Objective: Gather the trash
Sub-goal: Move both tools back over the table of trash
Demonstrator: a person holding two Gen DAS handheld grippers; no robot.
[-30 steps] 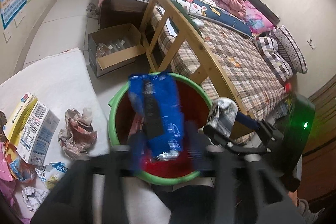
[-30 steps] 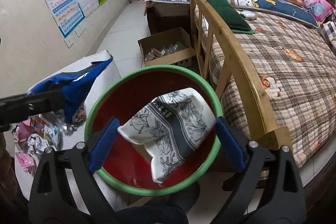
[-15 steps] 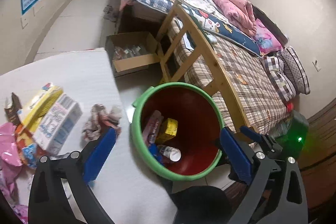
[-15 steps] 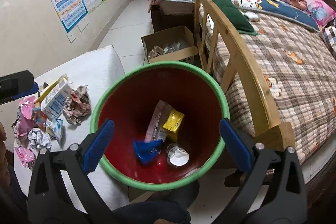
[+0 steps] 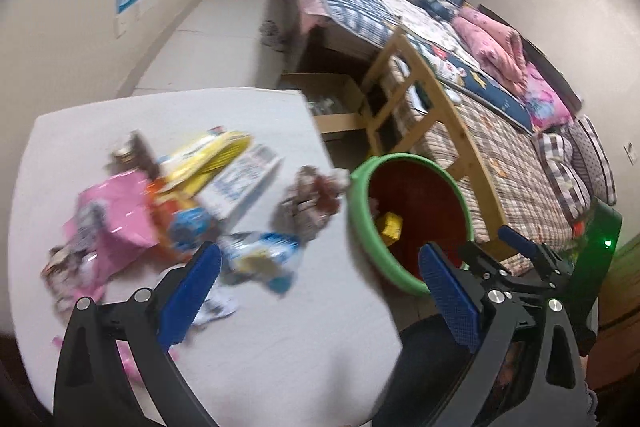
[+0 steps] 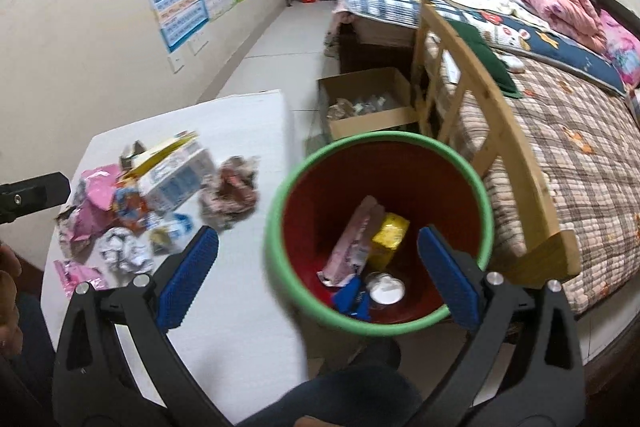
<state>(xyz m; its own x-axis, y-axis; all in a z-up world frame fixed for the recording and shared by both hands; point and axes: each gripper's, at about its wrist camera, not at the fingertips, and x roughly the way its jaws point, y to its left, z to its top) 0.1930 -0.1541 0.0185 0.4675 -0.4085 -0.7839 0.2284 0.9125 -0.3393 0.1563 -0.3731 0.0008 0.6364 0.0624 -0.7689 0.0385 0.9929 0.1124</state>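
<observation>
Left gripper (image 5: pixel 316 291), jaws wide and empty, faces the wrapper pile (image 5: pixel 168 203) on the counter (image 5: pixel 260 347); right gripper (image 6: pixel 318 275), likewise released, overlooks the bin (image 6: pixel 280 267) set alongside for short drops.

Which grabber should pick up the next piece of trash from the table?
Probably the left gripper. It is open, empty and already over the trash pile on the white table. The right gripper, open and empty too, points mostly into the bin.
</observation>
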